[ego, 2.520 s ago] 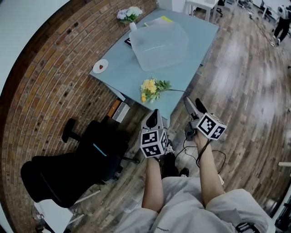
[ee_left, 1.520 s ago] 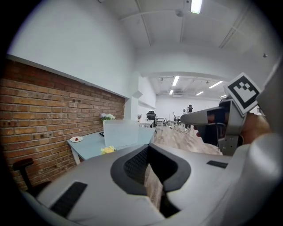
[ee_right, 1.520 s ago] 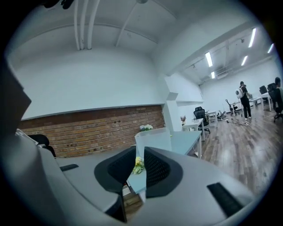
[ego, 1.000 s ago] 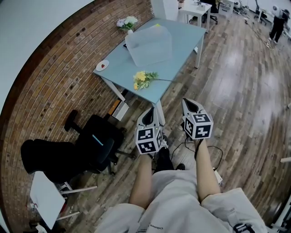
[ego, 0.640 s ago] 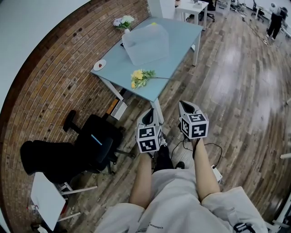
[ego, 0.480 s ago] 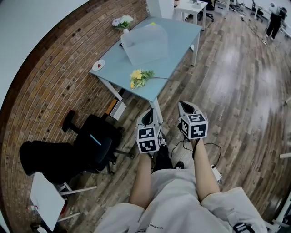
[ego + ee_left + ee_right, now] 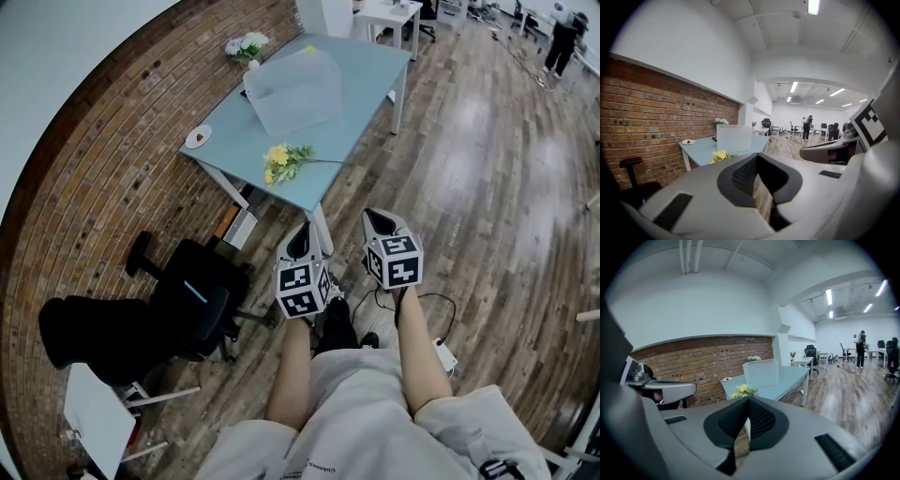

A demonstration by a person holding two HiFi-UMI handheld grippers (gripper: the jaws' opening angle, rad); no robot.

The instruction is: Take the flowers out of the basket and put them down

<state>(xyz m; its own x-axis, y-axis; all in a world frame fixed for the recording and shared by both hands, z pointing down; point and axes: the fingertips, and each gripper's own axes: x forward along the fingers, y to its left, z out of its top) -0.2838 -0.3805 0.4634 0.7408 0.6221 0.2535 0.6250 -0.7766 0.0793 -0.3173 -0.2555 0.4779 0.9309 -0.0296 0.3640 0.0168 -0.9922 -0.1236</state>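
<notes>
A bunch of yellow flowers (image 7: 281, 163) lies on the pale blue table (image 7: 370, 89) near its front edge, in front of the translucent basket (image 7: 292, 89). Both grippers are held close to the person's body, well short of the table and over the wooden floor. My left gripper (image 7: 302, 242) is shut with nothing in it. My right gripper (image 7: 376, 220) is shut and empty too. In the left gripper view the flowers (image 7: 720, 155) and basket (image 7: 733, 139) show beyond the closed gripper (image 7: 757, 159). The right gripper view shows the flowers (image 7: 743, 390) just above the closed gripper (image 7: 747, 401).
A vase of white flowers (image 7: 240, 44) and a small plate (image 7: 198, 138) stand on the table near the brick wall. Black office chairs (image 7: 192, 300) stand at the left. A cable (image 7: 427, 328) lies on the floor by the feet. A person (image 7: 562, 26) stands far back.
The table, basket and flowers have shrunk and slid toward the top of the head view as the person backed away. Both grippers stay shut and near the body.
</notes>
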